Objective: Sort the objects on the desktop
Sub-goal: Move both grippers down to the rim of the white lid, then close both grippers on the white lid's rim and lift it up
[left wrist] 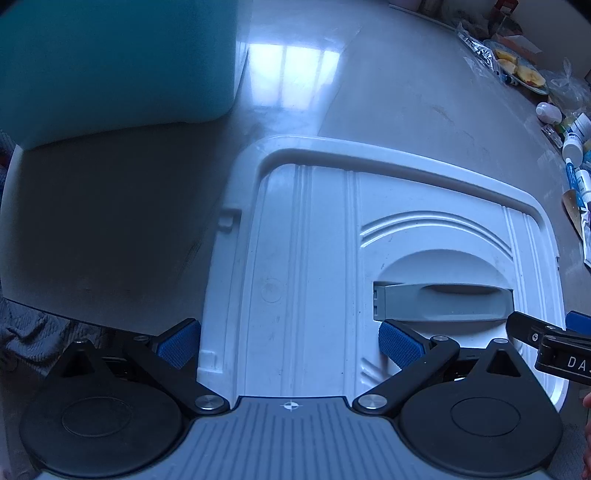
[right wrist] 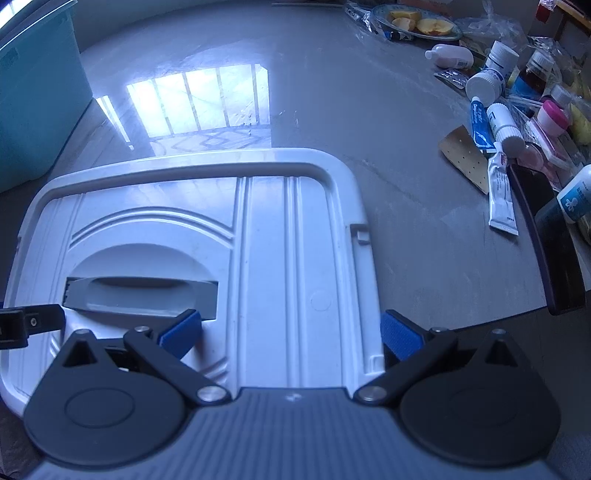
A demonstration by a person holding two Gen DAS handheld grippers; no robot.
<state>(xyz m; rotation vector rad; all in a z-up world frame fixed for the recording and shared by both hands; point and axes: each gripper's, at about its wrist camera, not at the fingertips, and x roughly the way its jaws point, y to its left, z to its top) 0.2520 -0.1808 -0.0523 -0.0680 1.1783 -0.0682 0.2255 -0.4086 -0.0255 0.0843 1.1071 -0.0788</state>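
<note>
**Both grippers spread wide over the white lid**

The left gripper (left wrist: 290, 345) is hanging over the left part of a white lid (left wrist: 314, 229) that is lying flat on the grey worktop (left wrist: 406, 92). Its jaws are standing wide apart and gripping nothing; the left blue pad (left wrist: 179, 341) is sitting just off the lid's left edge, the other pad over the lid near the grey handle (left wrist: 443, 301).

The right gripper (right wrist: 291, 334) is hanging over the same lid's right part (right wrist: 266, 240), jaws equally wide and empty. Its left pad (right wrist: 181, 332) is lying beside the right end of the grey handle (right wrist: 140, 295), its right pad (right wrist: 400, 338) just past the lid's right edge. Whether any pad is touching the lid cannot be told.

Ahead and left of both pairs of jaws, a teal bin (left wrist: 110, 62) is standing on the worktop, well apart from the lid. To the right of the right jaws, a pile of loose items is lying: white bottles (right wrist: 484, 83), tubes (right wrist: 500, 188), a pink-capped jar (right wrist: 552, 116) and a dark flat object (right wrist: 546, 236). Far ahead, a plate of cut fruit (right wrist: 421, 24) is resting.
</note>
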